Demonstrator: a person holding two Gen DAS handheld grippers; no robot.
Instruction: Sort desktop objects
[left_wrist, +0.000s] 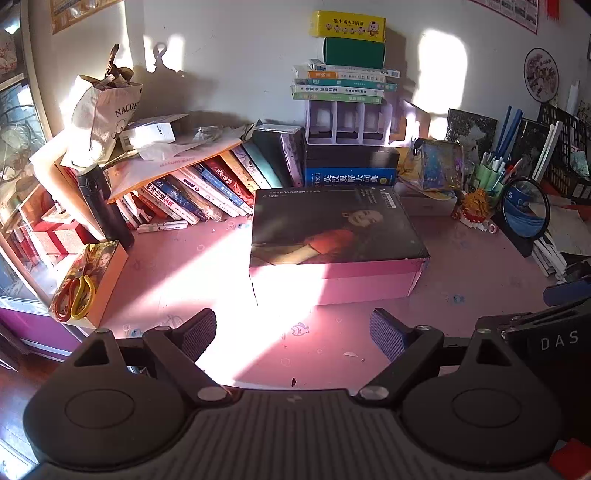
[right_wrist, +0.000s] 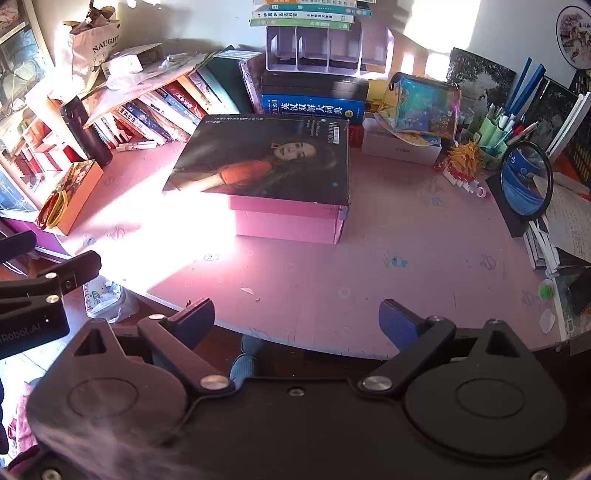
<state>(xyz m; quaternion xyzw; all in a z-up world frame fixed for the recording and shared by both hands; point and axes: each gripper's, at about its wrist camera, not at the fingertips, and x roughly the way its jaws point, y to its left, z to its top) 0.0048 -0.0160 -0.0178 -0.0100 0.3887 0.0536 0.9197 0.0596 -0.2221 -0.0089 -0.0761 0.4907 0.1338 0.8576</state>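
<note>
A large dark portrait book (left_wrist: 332, 225) lies flat on a pink box (left_wrist: 332, 280) in the middle of the pink desk (left_wrist: 184, 273). In the right wrist view the book (right_wrist: 266, 158) overhangs the pink box (right_wrist: 288, 221). My left gripper (left_wrist: 293, 332) is open and empty, low over the desk just in front of the box. My right gripper (right_wrist: 297, 317) is open and empty, above the desk's near edge. The left gripper also shows at the left of the right wrist view (right_wrist: 48, 280).
Leaning books (left_wrist: 192, 192), a black bottle (left_wrist: 103, 203), a white marker (left_wrist: 162, 226) and scissors (left_wrist: 74, 295) on an orange box stand at left. A blue dictionary (left_wrist: 349, 177), purple organiser (left_wrist: 347, 123) and stacked books are behind. Pen cup (left_wrist: 491, 177), round mirror (left_wrist: 526, 210) and papers are at right.
</note>
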